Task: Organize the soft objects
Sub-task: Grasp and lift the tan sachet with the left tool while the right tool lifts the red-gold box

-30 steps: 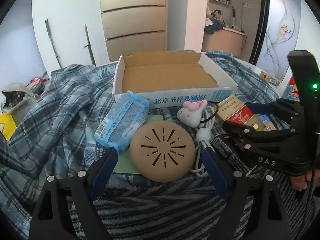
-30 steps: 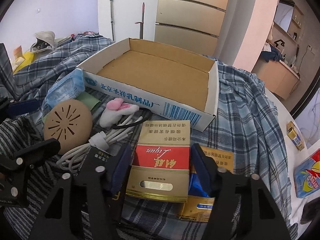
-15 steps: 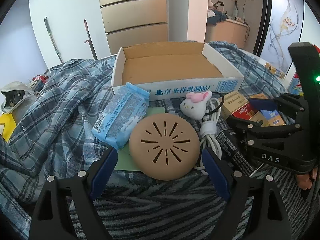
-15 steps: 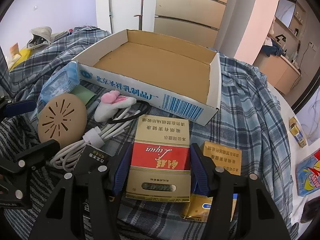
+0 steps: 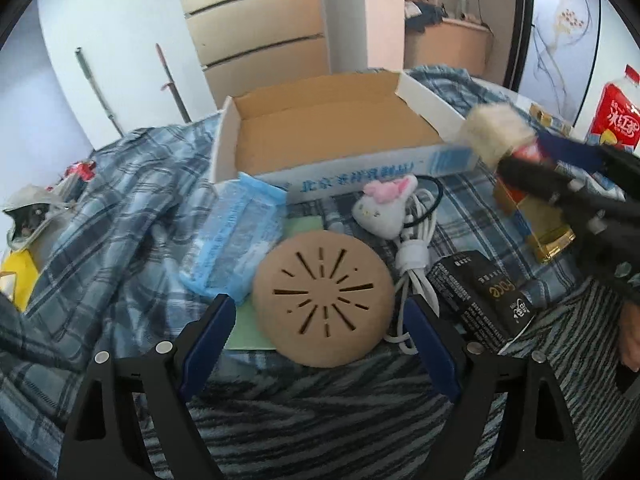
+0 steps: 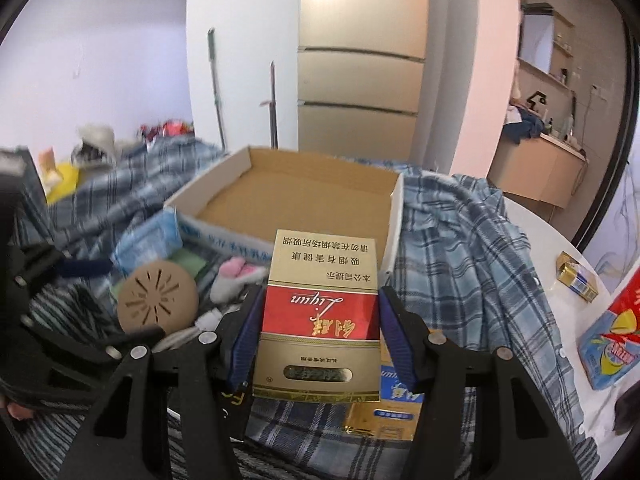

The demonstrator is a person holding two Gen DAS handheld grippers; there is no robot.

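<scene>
My right gripper [image 6: 318,324] is shut on a red and gold cigarette box [image 6: 320,312] and holds it off the plaid cloth, in front of the open cardboard box [image 6: 296,208]. In the left wrist view this gripper [image 5: 560,184] and its box [image 5: 496,140] are blurred at the right. My left gripper [image 5: 320,326] is open, its blue pads [image 5: 208,320] apart on either side of a tan round slotted disc [image 5: 324,296]. A blue tissue pack [image 5: 236,232], a small plush bunny [image 5: 382,208] and a coiled white cable [image 5: 414,256] lie between the disc and the cardboard box [image 5: 336,132].
A black packet [image 5: 480,296] lies right of the cable. A gold and blue box [image 6: 384,412] rests under the lifted one. On the white tabletop at the right are a small yellow box [image 6: 576,280] and a red and blue pack [image 6: 616,340]. Plaid cloth [image 6: 460,240] covers the surface.
My right gripper has lifted the red and gold box off the cloth and carried it toward the cardboard box. The left gripper has stayed around the tan disc.
</scene>
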